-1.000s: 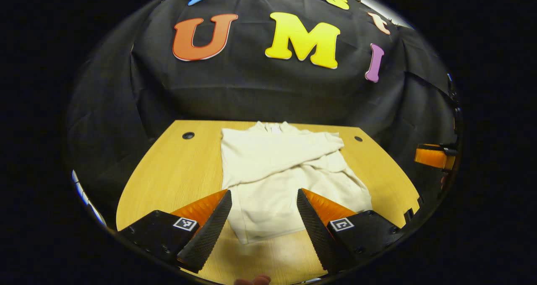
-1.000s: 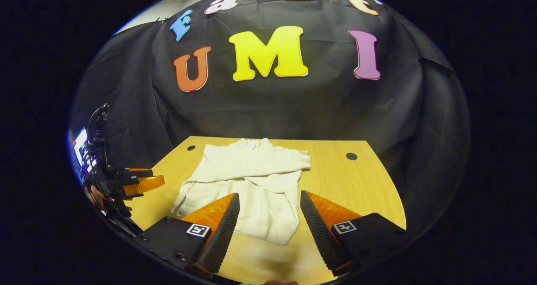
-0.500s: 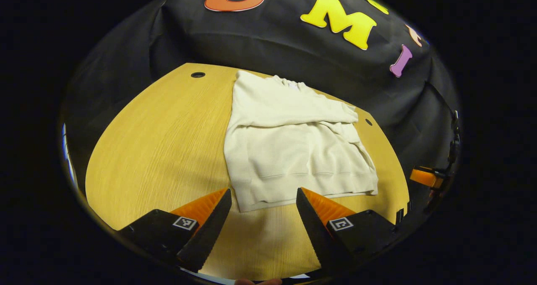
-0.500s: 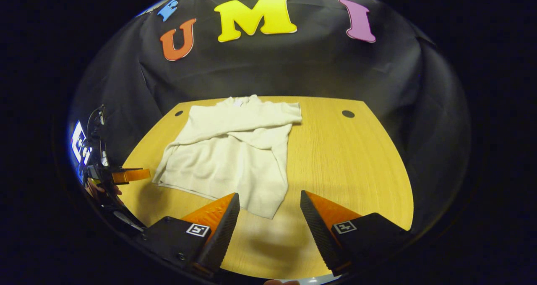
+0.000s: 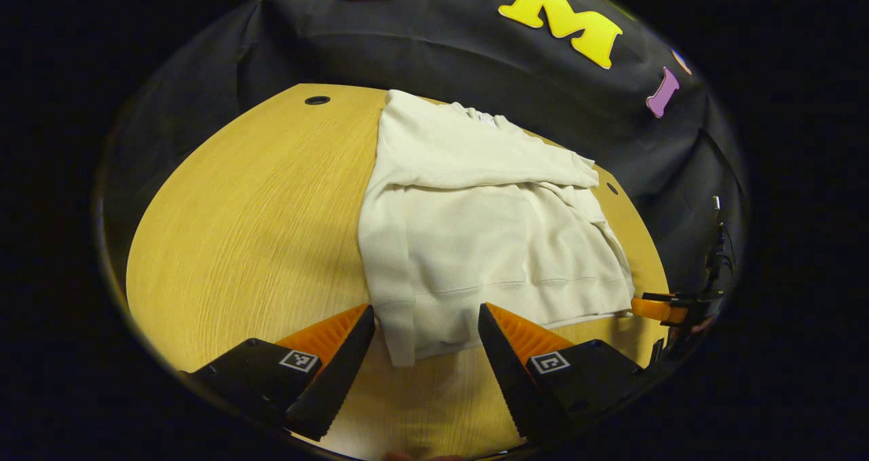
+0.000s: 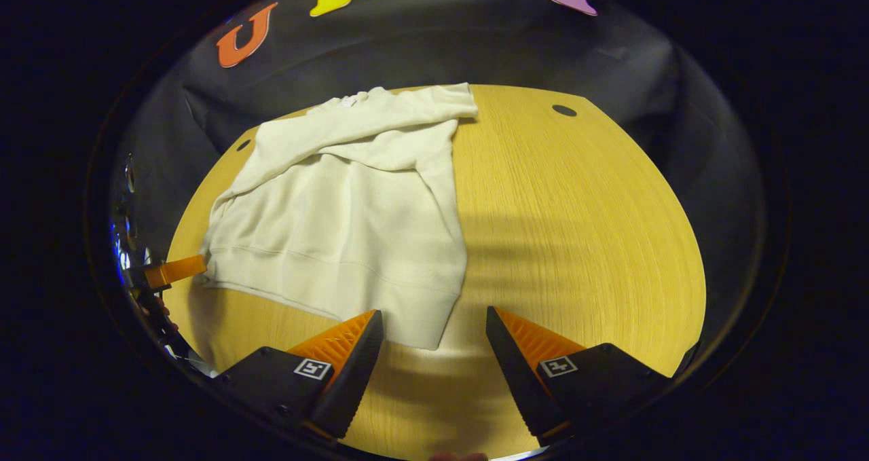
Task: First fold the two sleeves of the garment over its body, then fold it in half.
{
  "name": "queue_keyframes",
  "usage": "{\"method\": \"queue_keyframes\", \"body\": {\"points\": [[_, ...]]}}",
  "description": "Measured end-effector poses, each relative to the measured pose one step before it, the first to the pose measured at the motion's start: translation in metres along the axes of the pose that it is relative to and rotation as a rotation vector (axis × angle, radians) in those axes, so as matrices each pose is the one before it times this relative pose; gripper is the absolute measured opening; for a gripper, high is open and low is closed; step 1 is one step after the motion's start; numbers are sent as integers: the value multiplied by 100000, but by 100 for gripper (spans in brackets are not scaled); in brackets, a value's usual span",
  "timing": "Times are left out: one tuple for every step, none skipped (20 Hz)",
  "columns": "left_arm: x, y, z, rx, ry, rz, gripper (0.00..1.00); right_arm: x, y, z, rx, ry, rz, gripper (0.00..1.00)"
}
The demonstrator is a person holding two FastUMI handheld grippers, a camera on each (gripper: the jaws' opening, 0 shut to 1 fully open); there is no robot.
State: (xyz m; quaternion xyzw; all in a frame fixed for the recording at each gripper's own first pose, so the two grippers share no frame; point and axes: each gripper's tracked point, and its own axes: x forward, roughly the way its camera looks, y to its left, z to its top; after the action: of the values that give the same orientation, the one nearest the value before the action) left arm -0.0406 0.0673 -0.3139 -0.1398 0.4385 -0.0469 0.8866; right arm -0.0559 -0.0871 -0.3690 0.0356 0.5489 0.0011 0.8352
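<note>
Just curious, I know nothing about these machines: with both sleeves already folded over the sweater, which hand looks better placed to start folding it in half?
Roughly even: the left gripper and right gripper each straddle a bottom corner of the sweater, open.

I see a light wooden table [image 5: 244, 203], its grain running toward me, with a small dark round hole [image 5: 317, 100] near each far corner. Behind the table hangs the booth's black cloth wall [image 6: 434, 47], creased in places.
</note>
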Motion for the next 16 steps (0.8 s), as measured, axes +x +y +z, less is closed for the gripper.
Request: {"method": "queue_keyframes", "body": {"points": [[181,114,-194,-926,1244,501,97,299,-107,41,888,852,-634,95],[143,84,-141,-832,1020,718,96,377,409,18,1049,488,-23,95],[199,-104,261,151,-642,26,96,312,187,-31,-157,529,-425,95],[121,195,-175,381,1397,1152,94,201,169,185,-1192,-1239,-477,95],[109,495,-66,1038,1485,1798,92,119,72,71,-830,212,-427,95],[80,407,-142,1378,1159,1588,86,51,27,236,-1173,-816,-859,95],[131,735,-133,1294,1461,2285,81,111,175,-61,-362,-308,770,92],[-215,636,66,424,177,2017,64,61,280,0,-39,15,265,84],[-37,184,148,-993,-342,169,53,15,166,88,159,-28,1016,71],[16,14,-60,-581,-21,100,33,-79,210,77,461,-108,847,68],[52,21,-1,341,370,189,31,13,46,2,128,-276,233,57],[26,-105,-164,849,867,-71,27,52,-44,-21,-112,130,32,51],[110,-289,-19,854,1101,-483,25,-48,140,159,298,-504,1372,52],[-102,-237,19,180,1165,-579,19,333,374,-181,3348,188,2256,52],[48,-310,145,482,992,-1089,16,-46,32,287,3993,-11,304,10],[-74,-91,29,334,363,-1338,10,120,-37,-4,2371,647,843,10]]}}
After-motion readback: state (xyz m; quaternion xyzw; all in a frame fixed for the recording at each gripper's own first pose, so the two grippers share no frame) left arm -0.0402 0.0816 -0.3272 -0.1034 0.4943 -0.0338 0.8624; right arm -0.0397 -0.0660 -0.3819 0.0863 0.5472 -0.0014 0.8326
